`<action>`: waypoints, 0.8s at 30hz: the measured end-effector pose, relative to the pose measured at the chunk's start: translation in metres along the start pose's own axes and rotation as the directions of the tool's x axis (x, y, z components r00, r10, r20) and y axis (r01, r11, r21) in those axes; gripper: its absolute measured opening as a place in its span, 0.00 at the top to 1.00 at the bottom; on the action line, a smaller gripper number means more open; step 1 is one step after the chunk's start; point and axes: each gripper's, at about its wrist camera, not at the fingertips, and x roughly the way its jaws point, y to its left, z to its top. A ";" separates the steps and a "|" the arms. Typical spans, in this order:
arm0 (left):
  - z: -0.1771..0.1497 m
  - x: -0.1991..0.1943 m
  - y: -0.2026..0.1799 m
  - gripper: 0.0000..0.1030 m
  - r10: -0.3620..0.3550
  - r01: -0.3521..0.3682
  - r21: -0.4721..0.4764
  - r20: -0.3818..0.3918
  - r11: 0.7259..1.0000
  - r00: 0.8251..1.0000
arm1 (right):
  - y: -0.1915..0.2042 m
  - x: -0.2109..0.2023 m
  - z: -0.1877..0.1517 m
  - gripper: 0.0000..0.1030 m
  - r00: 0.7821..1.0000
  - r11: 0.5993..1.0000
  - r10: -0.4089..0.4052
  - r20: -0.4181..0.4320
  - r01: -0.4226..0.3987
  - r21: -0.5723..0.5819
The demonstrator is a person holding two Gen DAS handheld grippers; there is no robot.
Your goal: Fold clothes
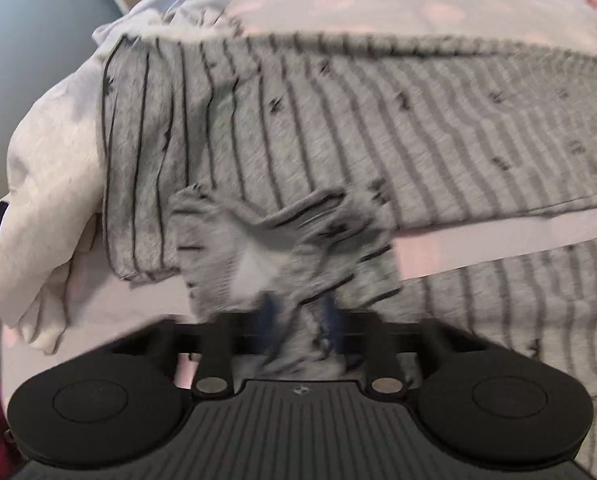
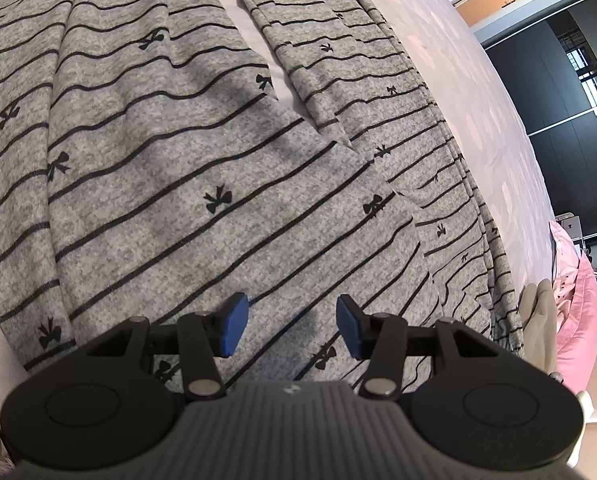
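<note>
Left gripper (image 1: 298, 320) pinches a bunched fold of grey striped garment (image 1: 338, 120); right gripper (image 2: 292, 328) jaws spread above it on bed (image 2: 478, 80).

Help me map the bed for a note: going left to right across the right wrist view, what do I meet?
striped grey garment → pale bedsheet → pink pillow

Bed (image 1: 378, 4) under pale lilac sheet with faint pink blotches. Grey striped garment with small black bows (image 2: 202, 152) spread directly on it, lying in long folds, strip of sheet showing between two parts. White cloth (image 1: 46, 184) bunched at bed's edge, touching garment's end. Pink pillow (image 2: 578, 320) near opposite end, beside garment's hem.
</note>
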 end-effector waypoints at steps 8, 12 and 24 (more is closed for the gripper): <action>-0.032 -0.064 0.063 0.98 -0.014 0.022 -0.224 0.035 0.974 0.999 | -0.001 0.005 -0.005 0.49 1.000 1.000 0.003 -0.014 -0.003 -0.013; -0.080 -0.078 0.113 0.98 0.085 -0.098 -0.309 -0.055 0.946 0.995 | -0.002 0.006 -0.005 0.48 1.000 1.000 0.001 -0.032 -0.001 -0.011; -0.162 -0.004 0.117 0.98 0.075 -0.169 -0.160 -0.473 0.972 0.878 | 0.006 0.001 -0.005 0.48 0.996 1.000 -0.001 -0.094 -0.001 -0.030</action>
